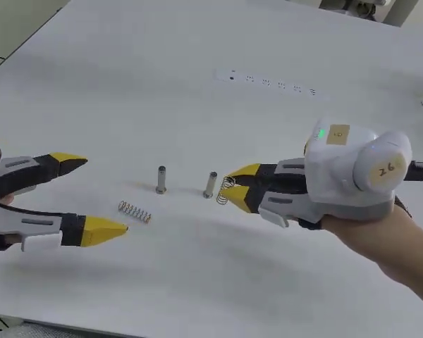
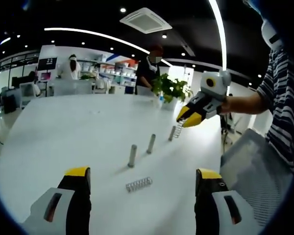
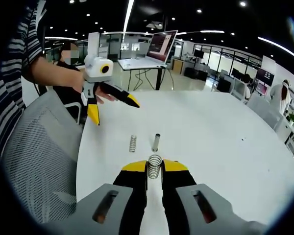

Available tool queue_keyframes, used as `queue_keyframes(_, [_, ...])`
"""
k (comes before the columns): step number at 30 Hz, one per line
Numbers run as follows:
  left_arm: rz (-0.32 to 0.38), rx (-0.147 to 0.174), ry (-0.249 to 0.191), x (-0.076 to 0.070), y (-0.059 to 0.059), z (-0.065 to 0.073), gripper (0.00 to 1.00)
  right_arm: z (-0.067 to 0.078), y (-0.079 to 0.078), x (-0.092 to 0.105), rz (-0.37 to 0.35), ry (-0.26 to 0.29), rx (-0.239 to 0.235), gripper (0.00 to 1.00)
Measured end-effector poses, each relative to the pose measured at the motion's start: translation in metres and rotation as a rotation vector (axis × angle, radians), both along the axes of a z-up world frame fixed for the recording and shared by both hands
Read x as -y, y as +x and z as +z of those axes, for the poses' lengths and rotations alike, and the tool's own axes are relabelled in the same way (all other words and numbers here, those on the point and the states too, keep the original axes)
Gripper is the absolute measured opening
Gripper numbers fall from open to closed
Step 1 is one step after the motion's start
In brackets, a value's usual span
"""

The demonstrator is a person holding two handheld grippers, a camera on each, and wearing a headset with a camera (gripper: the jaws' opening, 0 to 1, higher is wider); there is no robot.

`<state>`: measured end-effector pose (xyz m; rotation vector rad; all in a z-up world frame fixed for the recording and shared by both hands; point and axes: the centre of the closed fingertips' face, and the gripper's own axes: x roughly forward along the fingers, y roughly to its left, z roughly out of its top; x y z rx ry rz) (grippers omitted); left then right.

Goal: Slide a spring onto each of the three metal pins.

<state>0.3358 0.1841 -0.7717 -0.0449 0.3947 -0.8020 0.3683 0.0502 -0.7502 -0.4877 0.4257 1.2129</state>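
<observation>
Two bare metal pins point(image 1: 161, 179) point(image 1: 211, 184) stand upright on the white table point(image 1: 197, 105). Just right of them my right gripper point(image 1: 234, 187) is shut on a spring point(image 1: 225, 189), which it holds upright. In the left gripper view this spring point(image 2: 178, 129) hangs over what looks like a third pin, mostly hidden. The right gripper view shows the held spring point(image 3: 155, 170) between the yellow tips, with a pin point(image 3: 156, 142) beyond. A loose spring point(image 1: 135, 211) lies flat near my left gripper point(image 1: 90, 197), which is open and holds nothing.
A white power strip point(image 1: 264, 81) lies at the back of the table. A grey mesh chair point(image 3: 39, 147) stands beside the table and a potted plant point(image 2: 170, 88) at its far end. The table's front edge runs close below the grippers.
</observation>
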Motion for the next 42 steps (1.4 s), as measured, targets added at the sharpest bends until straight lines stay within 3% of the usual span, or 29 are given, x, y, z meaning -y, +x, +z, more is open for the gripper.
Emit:
queue_keyframes(5, [0.050,0.012,0.009,-0.008,0.004,-0.001,0.98,0.002,0.019,0.000,-0.070,0.023,0.013,0.08])
queue_keyframes(8, [0.054,0.005,-0.001,-0.010,0.003,-0.001,0.98,0.006,0.028,-0.001,-0.114,0.061,-0.002,0.08])
queue_keyframes(15, [0.057,0.007,-0.005,-0.010,0.002,0.000,0.98,0.005,0.044,-0.007,-0.152,0.082,-0.029,0.08])
queue_keyframes(32, [0.074,0.010,-0.011,-0.014,-0.001,0.002,0.98,-0.013,0.048,-0.017,-0.145,0.043,-0.037,0.08])
queue_keyframes(42, [0.075,0.005,-0.013,-0.013,-0.004,0.002,0.98,-0.038,0.048,-0.013,-0.134,0.002,-0.058,0.08])
